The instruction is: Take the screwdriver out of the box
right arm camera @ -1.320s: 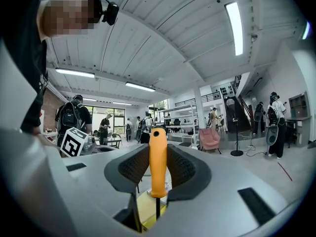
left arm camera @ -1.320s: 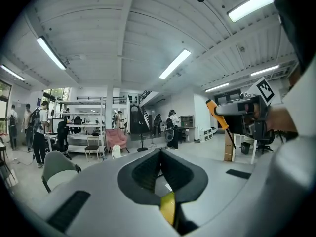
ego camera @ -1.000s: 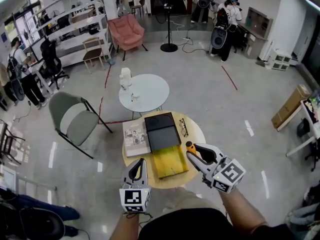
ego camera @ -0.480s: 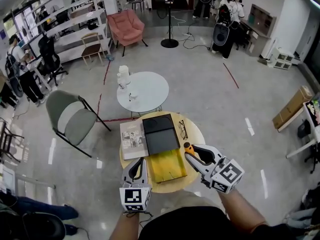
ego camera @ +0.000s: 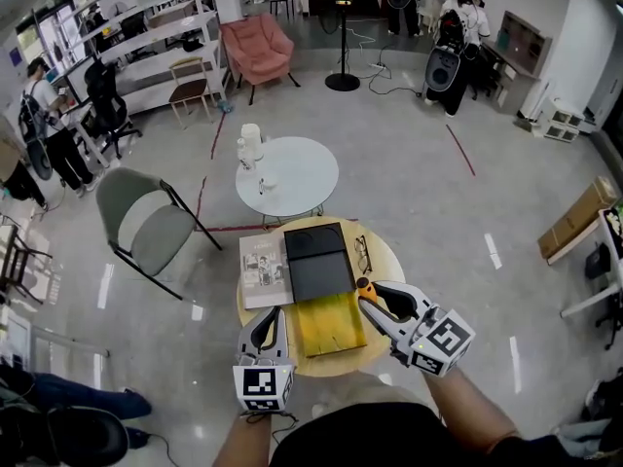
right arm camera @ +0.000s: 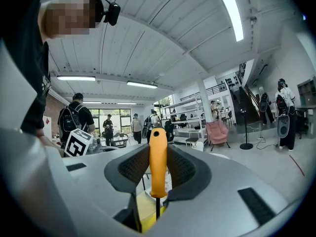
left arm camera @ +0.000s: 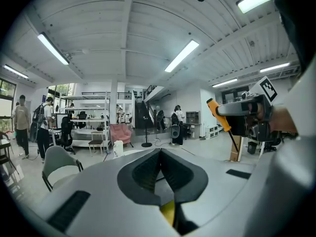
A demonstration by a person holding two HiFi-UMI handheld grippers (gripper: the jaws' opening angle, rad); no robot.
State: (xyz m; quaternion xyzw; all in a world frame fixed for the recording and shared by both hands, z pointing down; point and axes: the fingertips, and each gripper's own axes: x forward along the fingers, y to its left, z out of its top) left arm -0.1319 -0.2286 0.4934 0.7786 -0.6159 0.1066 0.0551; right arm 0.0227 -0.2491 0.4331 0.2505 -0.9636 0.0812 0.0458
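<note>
- The right gripper (ego camera: 370,298) is pinching the one orange screwdriver (right arm camera: 158,162) between its two jaws, with the handle pointing up.
- The left gripper (left arm camera: 160,169) is holding nothing, and its two jaws are pressing together.
- The screwdriver is hanging outside the one yellow box (ego camera: 331,324), just beside its right edge.
- One book (ego camera: 263,270) and one pair of glasses (ego camera: 360,253) are lying on the round table (ego camera: 386,267).

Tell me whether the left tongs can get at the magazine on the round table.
Probably yes. The left tongs, shut and empty, hang at the near edge of the round wooden table; the black-and-white magazine lies just ahead of them, nothing lying between. They must open first.
</note>
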